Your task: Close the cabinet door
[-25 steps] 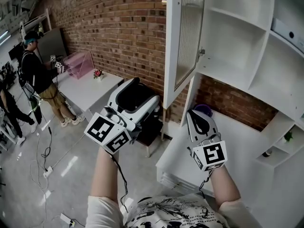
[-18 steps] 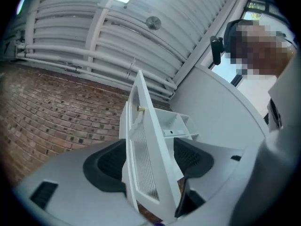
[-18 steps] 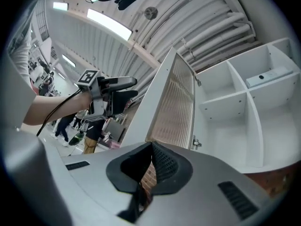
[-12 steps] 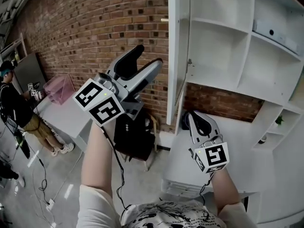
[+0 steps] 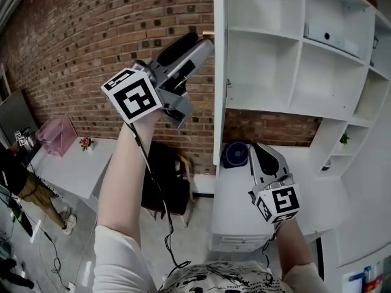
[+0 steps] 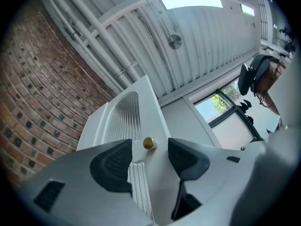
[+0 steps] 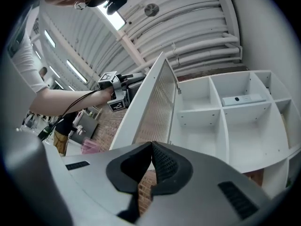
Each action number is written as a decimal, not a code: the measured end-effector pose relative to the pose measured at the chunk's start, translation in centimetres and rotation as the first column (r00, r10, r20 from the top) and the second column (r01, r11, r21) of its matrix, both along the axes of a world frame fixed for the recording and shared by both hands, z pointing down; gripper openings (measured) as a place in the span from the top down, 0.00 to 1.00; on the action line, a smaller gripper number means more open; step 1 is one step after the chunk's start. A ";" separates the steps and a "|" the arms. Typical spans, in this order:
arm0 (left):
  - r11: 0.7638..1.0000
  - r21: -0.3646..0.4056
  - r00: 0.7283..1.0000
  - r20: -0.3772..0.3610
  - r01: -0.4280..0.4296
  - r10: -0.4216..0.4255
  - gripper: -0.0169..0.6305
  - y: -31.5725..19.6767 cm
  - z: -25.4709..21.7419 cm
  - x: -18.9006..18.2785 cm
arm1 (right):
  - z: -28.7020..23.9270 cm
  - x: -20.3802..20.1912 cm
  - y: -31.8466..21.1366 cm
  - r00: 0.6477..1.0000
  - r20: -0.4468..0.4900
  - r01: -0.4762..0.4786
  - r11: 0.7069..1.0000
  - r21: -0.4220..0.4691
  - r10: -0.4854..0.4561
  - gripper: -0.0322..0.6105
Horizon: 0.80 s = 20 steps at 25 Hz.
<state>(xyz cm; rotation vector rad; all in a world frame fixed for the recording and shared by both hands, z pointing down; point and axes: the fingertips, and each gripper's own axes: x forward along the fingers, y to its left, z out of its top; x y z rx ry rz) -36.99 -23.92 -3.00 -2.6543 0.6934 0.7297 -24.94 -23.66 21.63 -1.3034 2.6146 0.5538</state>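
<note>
The cabinet door (image 5: 218,102) stands open. It hangs swung out from the left edge of the white cabinet (image 5: 263,66) and shows edge-on in the head view, long axis upright, with the bare shelves to its right.

The left gripper (image 5: 203,41) is raised high and tilted upward, at the door's free edge near the top. In the left gripper view the small brass knob (image 6: 149,143) sits dead centre between the jaws, just ahead. The jaws have just been closing but are apart, and neither pad presses on the knob, so nothing is grasped yet.

The right gripper (image 5: 258,151) is low, over the white desk (image 5: 235,206) under the cabinet and well below the knob. Its jaws are clenched together, empty.

Key relation: the knob lies straight along the left gripper's pointing line, so the left hand is far nearer and the right is out of play.

Judged step: the reach to the knob is about done, with the pinch or push not yet made. The coming move likely needs the jaws to close on the knob, or a jaw to press the door face. The door then swings right, toward the shelves, about its hinged edge.

Risk: the knob is small and could slip out of the jaws.
</note>
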 end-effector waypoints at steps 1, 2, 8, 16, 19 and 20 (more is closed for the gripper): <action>1.000 -0.002 1.000 -0.003 -0.029 0.029 0.59 -0.2 -0.2 0.1 | 0.0 0.2 0.1 1.000 0.000 -0.011 1.000 0.000 0.011 0.93; 0.999 -0.003 0.999 -0.004 -0.052 0.052 0.59 -0.3 -0.2 0.1 | 0.0 0.4 0.3 1.000 0.001 -0.021 1.000 0.001 0.021 0.93; 0.987 -0.030 0.985 -0.065 -0.161 0.158 0.66 -1.6 -0.8 -0.9 | 1.3 1.3 0.4 0.996 -0.013 -0.085 0.996 -0.011 0.085 0.93; 0.957 0.013 0.957 0.003 -0.289 0.289 0.78 -0.9 -1.3 0.4 | 1.2 2.0 0.9 0.987 -0.027 -0.162 0.987 -0.015 0.161 0.93; 0.952 0.022 0.952 0.027 -0.306 0.306 0.82 -0.8 -1.0 1.2 | 1.6 2.5 0.9 0.983 -0.031 -0.181 0.983 -0.013 0.180 0.93; 0.952 0.023 0.952 0.028 -0.307 0.306 0.83 -0.9 -1.0 1.3 | 1.6 2.7 0.8 0.983 -0.030 -0.184 0.983 -0.013 0.184 0.93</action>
